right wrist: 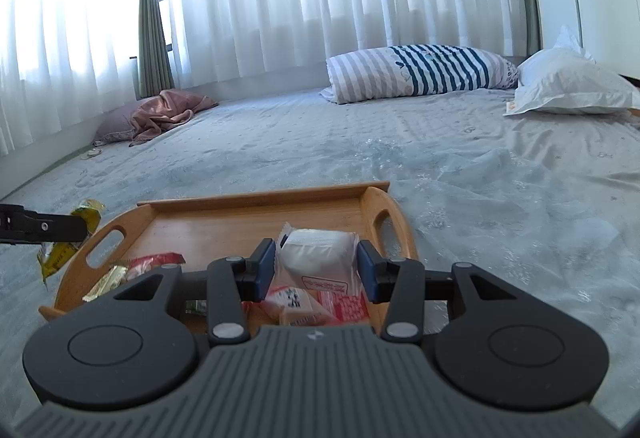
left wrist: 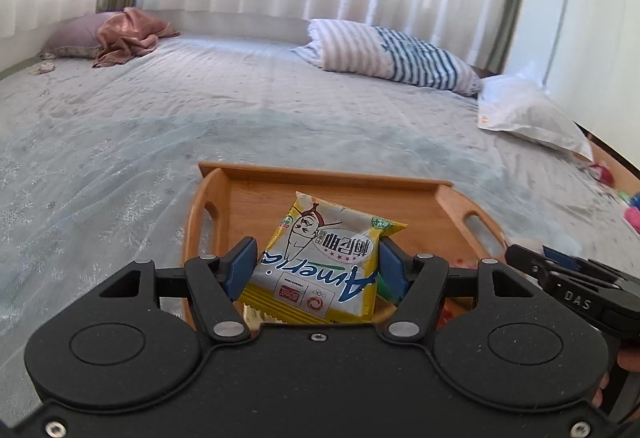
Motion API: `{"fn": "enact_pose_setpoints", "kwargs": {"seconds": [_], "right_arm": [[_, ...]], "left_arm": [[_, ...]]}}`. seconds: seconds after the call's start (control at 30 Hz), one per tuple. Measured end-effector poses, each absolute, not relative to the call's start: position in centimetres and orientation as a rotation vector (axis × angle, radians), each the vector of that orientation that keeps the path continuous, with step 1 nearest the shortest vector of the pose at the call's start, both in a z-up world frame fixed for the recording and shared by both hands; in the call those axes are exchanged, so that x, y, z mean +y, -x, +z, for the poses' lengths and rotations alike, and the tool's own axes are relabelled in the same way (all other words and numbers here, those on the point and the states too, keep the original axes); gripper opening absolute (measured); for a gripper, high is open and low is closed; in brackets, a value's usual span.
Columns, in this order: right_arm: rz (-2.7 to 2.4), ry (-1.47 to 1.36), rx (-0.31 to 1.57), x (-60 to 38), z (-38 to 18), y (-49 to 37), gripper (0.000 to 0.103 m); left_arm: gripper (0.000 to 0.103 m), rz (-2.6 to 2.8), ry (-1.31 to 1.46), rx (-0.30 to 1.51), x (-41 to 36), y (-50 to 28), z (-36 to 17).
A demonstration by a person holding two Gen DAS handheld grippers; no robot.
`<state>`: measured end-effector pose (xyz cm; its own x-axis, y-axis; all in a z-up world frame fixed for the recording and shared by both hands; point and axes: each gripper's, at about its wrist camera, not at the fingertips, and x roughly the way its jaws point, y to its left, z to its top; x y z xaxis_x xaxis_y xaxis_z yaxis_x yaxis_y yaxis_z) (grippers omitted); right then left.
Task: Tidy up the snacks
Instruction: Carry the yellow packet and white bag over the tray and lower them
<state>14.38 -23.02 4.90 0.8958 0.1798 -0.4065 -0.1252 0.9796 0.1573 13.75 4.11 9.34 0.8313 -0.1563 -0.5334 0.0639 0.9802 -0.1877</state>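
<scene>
Left gripper clamps a yellow snack packet, right gripper a white-and-pink packet; both carry toward the wooden tray at twelve o'clock, releasing next.

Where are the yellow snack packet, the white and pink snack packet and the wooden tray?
yellow snack packet (left wrist: 320, 262), left wrist view, printed front.
white and pink snack packet (right wrist: 318, 258), right wrist view, white upper half.
wooden tray (right wrist: 256, 194), right wrist view, far rim.

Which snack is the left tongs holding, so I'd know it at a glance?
Find the wooden tray on the bed. Above it the left tongs pinch a yellow packet. Only it has a cartoon figure and blue "Americ" lettering; the right tongs' packet is white.
</scene>
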Motion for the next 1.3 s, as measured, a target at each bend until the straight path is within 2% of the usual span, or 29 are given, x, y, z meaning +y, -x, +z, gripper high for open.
{"fn": "enact_pose_setpoints", "kwargs": {"seconds": [0.53, 1.3], "right_arm": [[0.193, -0.134, 0.514, -19.9, 2.3, -21.0, 0.048], [0.201, -0.087, 0.570, -18.2, 0.9, -22.1, 0.048]], "left_arm": [[0.063, 0.031, 0.201, 0.634, 5.0, -22.3, 5.8], [0.063, 0.092, 0.129, 0.678, 3.8, -25.1, 3.3]]}}
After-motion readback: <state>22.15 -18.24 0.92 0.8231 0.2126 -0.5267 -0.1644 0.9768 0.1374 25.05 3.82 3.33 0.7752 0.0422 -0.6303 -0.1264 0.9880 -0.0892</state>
